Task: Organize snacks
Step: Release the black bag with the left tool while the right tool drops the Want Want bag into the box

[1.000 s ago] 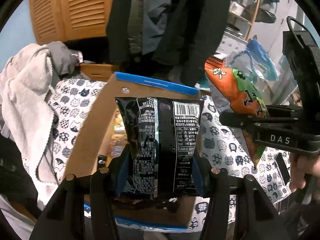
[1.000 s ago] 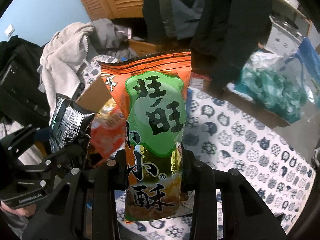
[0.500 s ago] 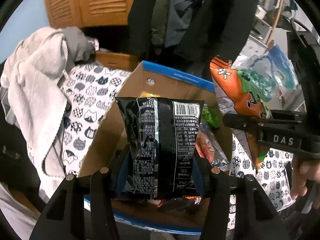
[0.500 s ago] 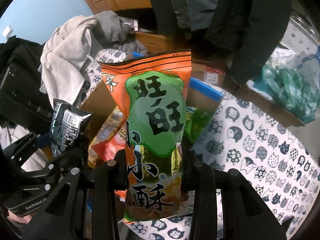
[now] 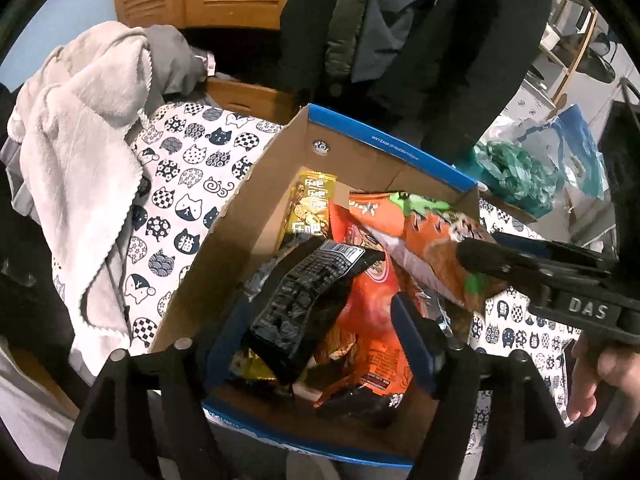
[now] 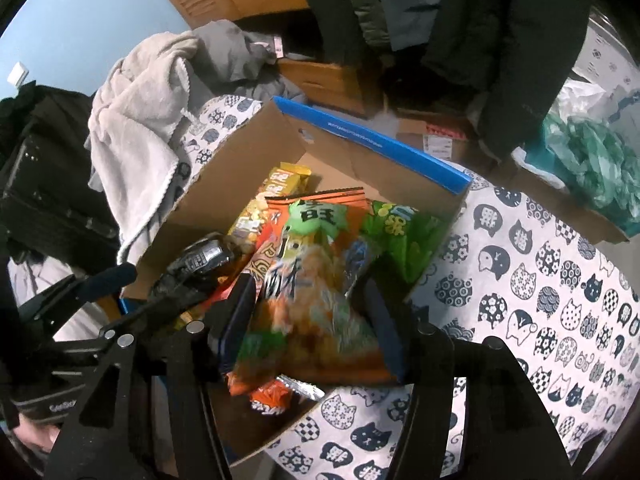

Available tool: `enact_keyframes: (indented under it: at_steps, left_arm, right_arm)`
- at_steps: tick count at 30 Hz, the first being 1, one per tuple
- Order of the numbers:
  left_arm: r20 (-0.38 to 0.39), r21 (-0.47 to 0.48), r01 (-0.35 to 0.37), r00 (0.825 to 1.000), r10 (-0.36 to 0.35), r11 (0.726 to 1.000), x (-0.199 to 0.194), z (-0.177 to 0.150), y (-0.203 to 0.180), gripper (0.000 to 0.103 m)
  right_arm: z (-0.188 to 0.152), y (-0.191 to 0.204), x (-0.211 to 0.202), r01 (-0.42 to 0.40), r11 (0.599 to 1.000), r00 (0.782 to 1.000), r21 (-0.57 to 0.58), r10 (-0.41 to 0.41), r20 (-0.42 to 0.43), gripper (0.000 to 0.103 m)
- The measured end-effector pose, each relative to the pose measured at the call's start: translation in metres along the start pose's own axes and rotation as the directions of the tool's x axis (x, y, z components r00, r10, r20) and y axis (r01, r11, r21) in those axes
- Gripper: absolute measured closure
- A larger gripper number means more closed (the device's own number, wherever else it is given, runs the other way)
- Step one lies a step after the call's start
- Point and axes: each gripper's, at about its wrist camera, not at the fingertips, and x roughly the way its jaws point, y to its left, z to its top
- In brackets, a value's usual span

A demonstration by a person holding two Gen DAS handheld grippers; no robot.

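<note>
A cardboard box with a blue rim (image 5: 384, 148) (image 6: 372, 136) sits on the cat-print cloth and holds several snack packs. My left gripper (image 5: 320, 332) is open over the box; the black snack bag (image 5: 304, 304) lies tilted between its fingers, falling onto the packs. My right gripper (image 6: 316, 312) is open too; the orange-and-green snack bag (image 6: 316, 276) lies loose and blurred between its fingers over the box. The same bag shows in the left wrist view (image 5: 432, 240), with the right gripper (image 5: 520, 268) behind it.
A grey towel (image 5: 88, 152) is heaped left of the box. Dark coats (image 5: 400, 20) hang behind it. A bag of green plastic (image 6: 592, 160) lies at the far right. The cat-print cloth (image 6: 540, 280) spreads right of the box.
Both grippers tipped down over the box and opened. The black bag and the orange-and-green bag, gripped upright before, have dropped forward into the box.
</note>
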Motion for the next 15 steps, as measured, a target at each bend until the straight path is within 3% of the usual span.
enact_keyframes:
  at_steps: [6,15]
  left_arm:
    - [0.008,0.019,0.005,1.000,-0.005,1.000,-0.011,-0.004,-0.008,0.027]
    - [0.081,0.113,-0.016,0.997,0.007,0.993,-0.040,-0.013,-0.033,0.022]
  right_arm:
    - [-0.014,0.004,-0.027,0.028,0.999,0.998,-0.044,-0.025,0.064,0.036]
    - [-0.040,0.012,-0.072,0.112,0.987,0.986,-0.115,-0.095,0.140,0.031]
